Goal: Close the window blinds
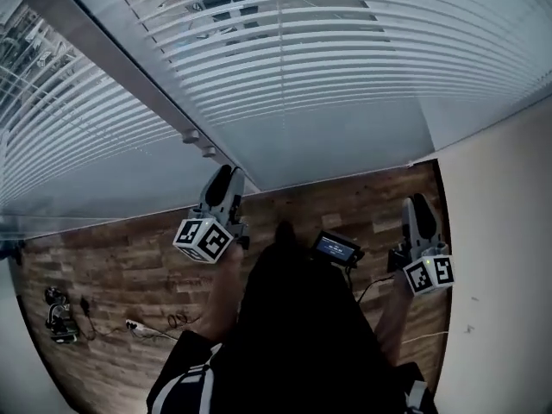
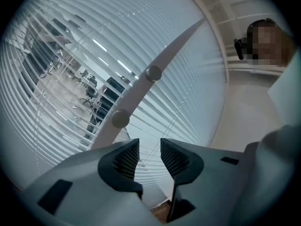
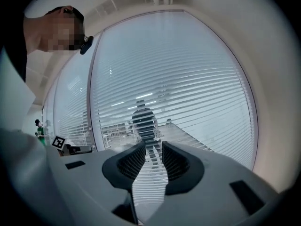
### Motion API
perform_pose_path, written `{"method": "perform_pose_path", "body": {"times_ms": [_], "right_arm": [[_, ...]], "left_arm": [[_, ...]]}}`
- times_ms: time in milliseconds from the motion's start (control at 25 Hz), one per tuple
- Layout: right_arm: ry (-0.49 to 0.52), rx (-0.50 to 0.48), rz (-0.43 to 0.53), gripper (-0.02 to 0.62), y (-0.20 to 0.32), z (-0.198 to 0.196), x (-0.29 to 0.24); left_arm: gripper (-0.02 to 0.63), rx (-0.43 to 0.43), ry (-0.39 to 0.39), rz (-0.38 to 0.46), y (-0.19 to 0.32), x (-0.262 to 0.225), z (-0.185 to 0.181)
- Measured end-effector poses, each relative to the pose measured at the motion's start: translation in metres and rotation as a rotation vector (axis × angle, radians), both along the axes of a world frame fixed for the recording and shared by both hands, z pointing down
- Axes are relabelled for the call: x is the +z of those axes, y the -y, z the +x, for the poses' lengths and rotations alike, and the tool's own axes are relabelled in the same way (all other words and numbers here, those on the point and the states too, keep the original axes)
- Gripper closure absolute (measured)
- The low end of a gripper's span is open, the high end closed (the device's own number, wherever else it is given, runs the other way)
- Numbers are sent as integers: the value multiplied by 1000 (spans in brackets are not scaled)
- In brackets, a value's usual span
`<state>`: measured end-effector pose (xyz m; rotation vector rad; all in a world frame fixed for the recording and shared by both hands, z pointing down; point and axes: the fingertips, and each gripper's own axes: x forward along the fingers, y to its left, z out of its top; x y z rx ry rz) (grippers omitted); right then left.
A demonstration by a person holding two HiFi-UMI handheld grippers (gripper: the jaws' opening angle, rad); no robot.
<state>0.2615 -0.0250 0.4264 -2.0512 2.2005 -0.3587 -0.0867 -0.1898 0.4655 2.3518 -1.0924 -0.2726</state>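
White horizontal blinds hang lowered; slats angled open, gaps see-through.

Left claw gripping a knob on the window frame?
No: the left claw is open with nothing between its jaws, and the nearer knob sits on the frame beyond it.

My left hand-held gripper low in my view, its two dark ribbed jaws apart with nothing between them, white window blinds filling what I see beyond, a pale mullion slanting across them, two round knobs on it
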Motion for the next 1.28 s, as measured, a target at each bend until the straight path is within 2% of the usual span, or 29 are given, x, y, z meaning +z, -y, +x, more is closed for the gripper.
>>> {"method": "perform_pose_path", "body": {"times_ms": [160, 400, 600, 800, 1000, 1280], "right_arm": [[19, -44, 12, 500, 25, 2, 12], [42, -140, -26, 500, 76, -5, 22], [55, -257, -24, 500, 108, 6, 35], [84, -340, -30, 500, 118, 43, 29], [105, -417, -46, 500, 125, 59, 45], [98, -399, -27, 500, 119, 87, 35]], "left_arm": [[454, -58, 76, 27, -2, 10, -3], [453, -198, 134, 2, 25, 17, -30], [444, -374, 147, -3, 37, 23, -50], [430, -542, 249, 13, 44, 4, -63], [405, -582, 354, 13, 54, 6, -65], [405, -622, 325, -23, 61, 4, -69]]}}
